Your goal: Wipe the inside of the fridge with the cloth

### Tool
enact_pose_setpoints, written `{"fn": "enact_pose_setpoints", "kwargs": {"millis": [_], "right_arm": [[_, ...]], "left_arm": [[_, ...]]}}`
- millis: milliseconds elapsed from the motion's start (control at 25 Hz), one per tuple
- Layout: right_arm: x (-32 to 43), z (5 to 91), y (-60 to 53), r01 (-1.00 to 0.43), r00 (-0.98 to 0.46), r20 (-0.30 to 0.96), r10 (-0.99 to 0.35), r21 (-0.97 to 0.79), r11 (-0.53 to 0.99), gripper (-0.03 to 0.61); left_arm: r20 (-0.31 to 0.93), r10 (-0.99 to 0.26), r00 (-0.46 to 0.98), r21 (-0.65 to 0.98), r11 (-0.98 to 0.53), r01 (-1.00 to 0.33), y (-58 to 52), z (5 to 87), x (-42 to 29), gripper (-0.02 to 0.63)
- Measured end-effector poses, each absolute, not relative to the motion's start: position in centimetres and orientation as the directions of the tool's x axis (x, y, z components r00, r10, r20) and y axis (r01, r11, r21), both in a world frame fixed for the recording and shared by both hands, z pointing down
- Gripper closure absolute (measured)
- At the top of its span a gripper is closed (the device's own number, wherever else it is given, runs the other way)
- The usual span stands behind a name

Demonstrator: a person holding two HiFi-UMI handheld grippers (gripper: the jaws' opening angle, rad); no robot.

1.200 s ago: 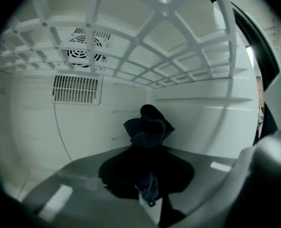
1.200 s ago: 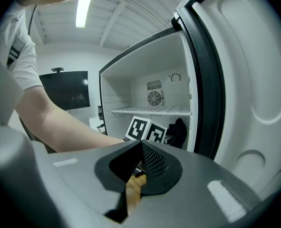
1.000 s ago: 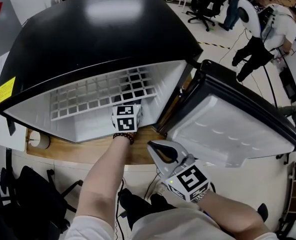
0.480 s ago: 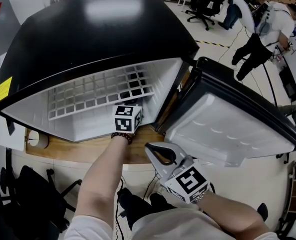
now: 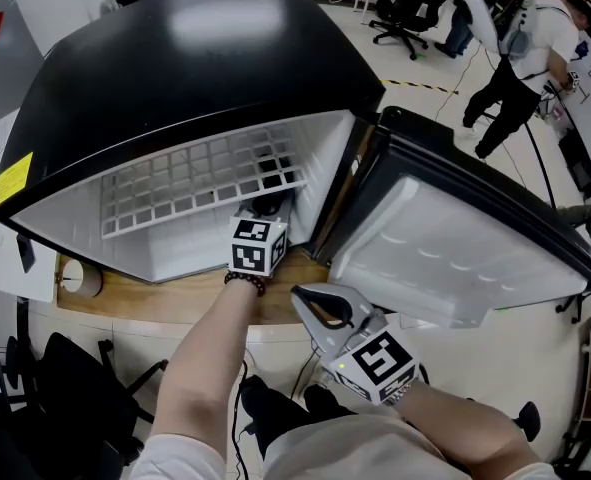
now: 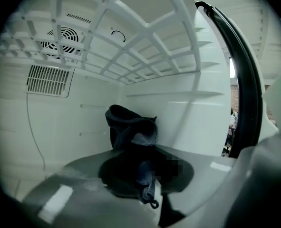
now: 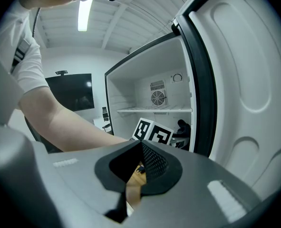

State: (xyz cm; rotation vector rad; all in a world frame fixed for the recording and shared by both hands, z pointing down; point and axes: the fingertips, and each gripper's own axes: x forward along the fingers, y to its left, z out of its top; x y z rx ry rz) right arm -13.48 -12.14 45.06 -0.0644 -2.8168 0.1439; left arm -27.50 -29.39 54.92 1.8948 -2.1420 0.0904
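The small fridge (image 5: 195, 58) has a black top and stands open, with a white wire shelf (image 5: 195, 183) inside. My left gripper (image 5: 269, 213) reaches in under the shelf near the right wall. It is shut on a dark blue cloth (image 6: 130, 137), which bunches up from the jaws in front of the white right wall. The cloth (image 7: 183, 127) also shows in the right gripper view, beyond the left gripper's marker cube. My right gripper (image 5: 310, 303) hangs outside, below the open door (image 5: 455, 258), shut with nothing in it.
The fridge stands on a wooden board (image 5: 165, 303), with a tape roll (image 5: 75, 280) at its left end. A vent and a fan grille (image 6: 52, 80) are on the fridge's back wall. A person (image 5: 520, 58) and office chairs (image 5: 415, 8) are at the far right.
My left gripper has drawn slightly back toward the fridge's front right corner, and the dark cloth now shows ahead of its cube. The right gripper has stayed in place.
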Motion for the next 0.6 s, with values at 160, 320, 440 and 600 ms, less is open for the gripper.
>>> {"fn": "enact_pose_setpoints", "kwargs": {"millis": [160,320,440,600], "right_arm": [[-13.2,44.7,-11.9,0.026,-0.951,0.304,0.057,-0.108,0.994,0.577],[-13.0,44.5,-11.7,0.026,-0.953,0.297,0.057,-0.108,0.994,0.577],[-12.7,44.5,-11.5,0.025,-0.953,0.297,0.056,-0.107,0.994,0.577],[-12.3,44.3,-11.4,0.021,-0.956,0.29,0.05,-0.104,0.994,0.577]], "left_arm": [[0.245,-0.965,-0.089,0.137,0.126,-0.983,-28.8,54.6,-26.5,0.558],[0.244,-0.967,-0.078,0.134,0.113,-0.984,-28.0,54.5,-25.5,0.558],[0.241,-0.968,-0.071,0.132,0.106,-0.986,-27.5,54.3,-24.7,0.558],[0.238,-0.969,-0.061,0.137,0.096,-0.986,-26.8,54.2,-23.6,0.558]]}}
